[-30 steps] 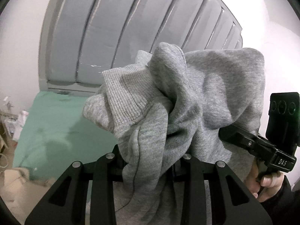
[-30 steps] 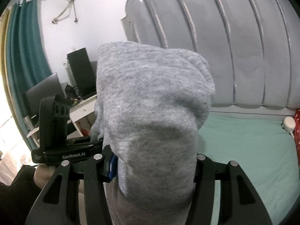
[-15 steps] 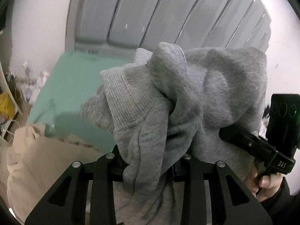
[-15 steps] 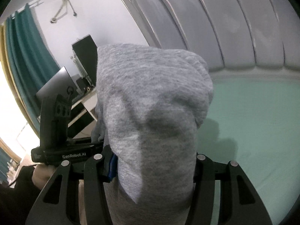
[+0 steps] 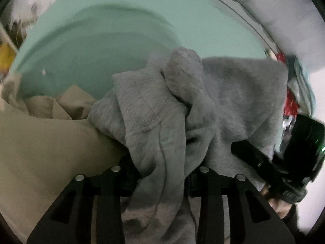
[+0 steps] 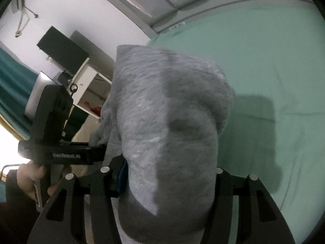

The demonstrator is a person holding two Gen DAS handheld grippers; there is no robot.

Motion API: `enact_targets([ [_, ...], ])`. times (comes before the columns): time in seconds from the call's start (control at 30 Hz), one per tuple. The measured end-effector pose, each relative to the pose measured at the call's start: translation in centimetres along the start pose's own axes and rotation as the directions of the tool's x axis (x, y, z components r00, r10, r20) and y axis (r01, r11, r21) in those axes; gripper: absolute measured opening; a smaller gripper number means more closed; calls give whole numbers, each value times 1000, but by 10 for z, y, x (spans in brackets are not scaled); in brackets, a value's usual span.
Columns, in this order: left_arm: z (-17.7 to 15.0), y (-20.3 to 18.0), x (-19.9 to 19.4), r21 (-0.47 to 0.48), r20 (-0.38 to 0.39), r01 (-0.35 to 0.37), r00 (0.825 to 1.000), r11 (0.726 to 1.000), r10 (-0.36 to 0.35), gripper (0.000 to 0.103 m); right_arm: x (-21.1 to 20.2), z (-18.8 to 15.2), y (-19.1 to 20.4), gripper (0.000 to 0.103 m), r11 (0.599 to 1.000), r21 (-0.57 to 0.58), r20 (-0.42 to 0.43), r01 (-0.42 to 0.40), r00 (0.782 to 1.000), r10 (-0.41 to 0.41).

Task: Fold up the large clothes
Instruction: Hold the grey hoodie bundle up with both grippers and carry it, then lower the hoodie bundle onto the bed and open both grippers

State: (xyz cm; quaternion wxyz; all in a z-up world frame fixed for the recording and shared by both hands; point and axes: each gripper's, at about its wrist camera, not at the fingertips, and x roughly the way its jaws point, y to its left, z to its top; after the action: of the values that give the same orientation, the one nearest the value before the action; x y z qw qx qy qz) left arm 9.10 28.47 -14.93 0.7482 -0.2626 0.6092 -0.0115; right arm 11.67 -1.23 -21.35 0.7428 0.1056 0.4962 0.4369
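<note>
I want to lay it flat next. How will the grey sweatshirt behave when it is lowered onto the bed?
The sweatshirt is probably floppy: it bunches and droops over both sets of jaws. It looks thick and knitted, so likely rather heavy. It will probably land creased on the bed, not flat.

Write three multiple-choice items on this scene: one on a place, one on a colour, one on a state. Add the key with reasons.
1. Where does the crumpled beige fabric lie?
A. left of the grey knit sweatshirt
B. on the headboard
C. in the right tool

2. What colour is the flat bed sheet?
A. red
B. mint green
C. black

3. What state is the left tool in?
A. open, holding nothing
B. shut on the sweatshirt
C. out of view

Key: A, beige cloth fills the left wrist view's left side; B, the sheet is mint green; B, grey fabric bunches between its fingers.
</note>
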Motion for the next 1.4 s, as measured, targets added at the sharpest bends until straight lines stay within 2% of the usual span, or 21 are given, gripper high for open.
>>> enact_targets([
  [0.13, 10, 20, 8, -76, 9, 52, 999, 996, -52, 39, 11, 5, -22, 65, 999, 50, -16, 18, 1000, -17],
  [0.33, 5, 24, 5, -76, 36, 45, 998, 996, -43, 40, 9, 9, -22, 72, 997, 73, -20, 24, 1000, -23],
  [0.4, 4, 20, -2, -66, 50, 26, 998, 997, -23, 41, 8, 13, -15, 74, 996, 67, -25, 55, 998, -53],
  [0.57, -3, 9, -20, -33, 108, -16, 994, 999, 19, 44, -6, 18, 8, 85, 975, -26, 0, 220, 975, -220],
  [0.63, -4, 5, -28, -27, 137, -36, 990, 999, 40, 44, -11, 20, 15, 88, 969, -49, 12, 241, 971, -240],
  [0.73, -10, -5, -47, -7, 194, -69, 979, 998, 69, 48, -21, 19, 22, 91, 963, -62, 30, 263, 965, -261],
  [0.83, -19, -18, -72, 26, 276, -109, 956, 994, 98, 53, -33, 20, 29, 95, 955, -76, 57, 287, 957, -283],
  [1.0, -35, -31, -99, 65, 322, -165, 937, 984, 136, 58, -56, 25, 48, 101, 945, -109, 112, 308, 949, -296],
  [1.17, -55, -39, -118, 74, 354, -158, 927, 985, 122, 59, -75, 23, 63, 101, 936, -129, 131, 329, 941, -312],
  [1.4, -79, -56, -140, 95, 418, -159, 902, 983, 106, 60, -96, 8, 76, 101, 924, -136, 146, 356, 930, -337],
])
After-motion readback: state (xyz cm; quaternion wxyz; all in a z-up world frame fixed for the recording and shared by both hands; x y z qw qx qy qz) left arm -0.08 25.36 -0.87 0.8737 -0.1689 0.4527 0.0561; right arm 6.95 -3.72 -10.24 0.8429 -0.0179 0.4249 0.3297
